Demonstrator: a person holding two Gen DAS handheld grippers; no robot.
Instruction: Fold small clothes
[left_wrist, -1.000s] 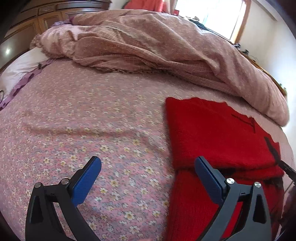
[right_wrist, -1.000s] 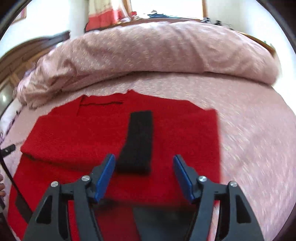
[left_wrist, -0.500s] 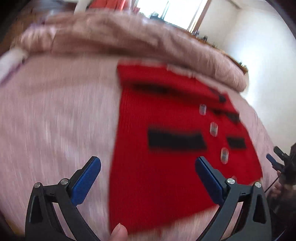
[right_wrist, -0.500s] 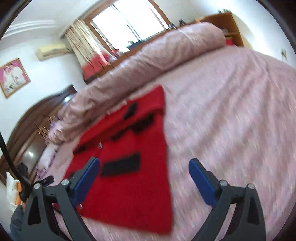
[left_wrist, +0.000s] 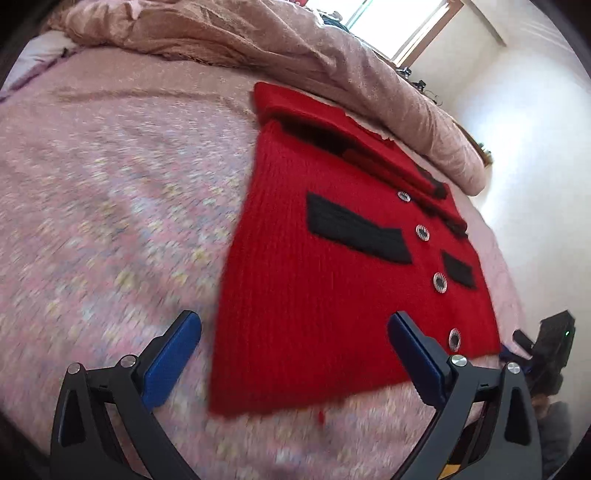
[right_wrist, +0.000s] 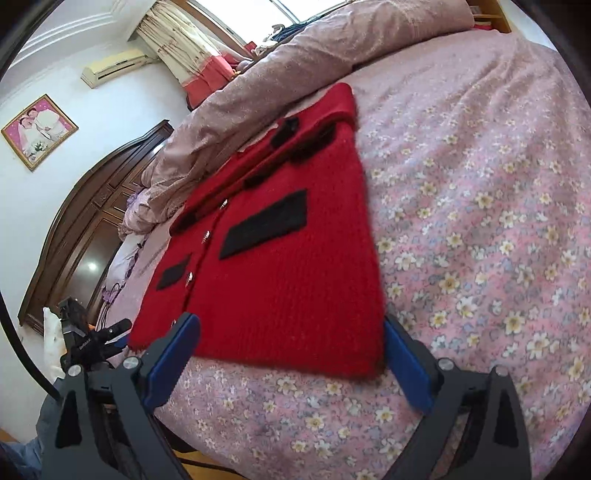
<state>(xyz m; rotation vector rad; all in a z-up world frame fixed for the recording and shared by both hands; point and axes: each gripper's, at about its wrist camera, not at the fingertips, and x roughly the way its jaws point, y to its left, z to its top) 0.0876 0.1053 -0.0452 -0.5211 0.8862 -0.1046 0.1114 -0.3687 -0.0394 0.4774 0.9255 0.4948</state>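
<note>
Left wrist view: the left gripper (left_wrist: 293, 356) stands released, blue pads wide apart with nothing between them, low in the frame. The red cardigan (left_wrist: 332, 295) lies flat on the floral bedsheet (left_wrist: 110, 221), right of centre, its hem just above the jaws. Its sleeves are already folded in across the top, under the bunched quilt (left_wrist: 295, 48). Four silver buttons (left_wrist: 439, 282) run down the right side between two black patches. A second ago this view showed only a corner of the cardigan at lower right. Now the whole body of it is in frame, so the gripper has pulled back toward the hem.

Right wrist view: the right gripper (right_wrist: 291, 360) is also released. Its jaws have just been opening and stand wide; the hem corner of the cardigan (right_wrist: 288, 295) shows between the pads, but they do not press on it. The garment runs from the centre up to the upper middle, with bedsheet (right_wrist: 480, 221) to the right. The other gripper shows at the lower left edge. A second ago these jaws were narrower and sat over a black sleeve cuff near the middle.

Judging by this, the sleeve fold is finished and both grippers are placed for taking the hem and folding it upward.
</note>
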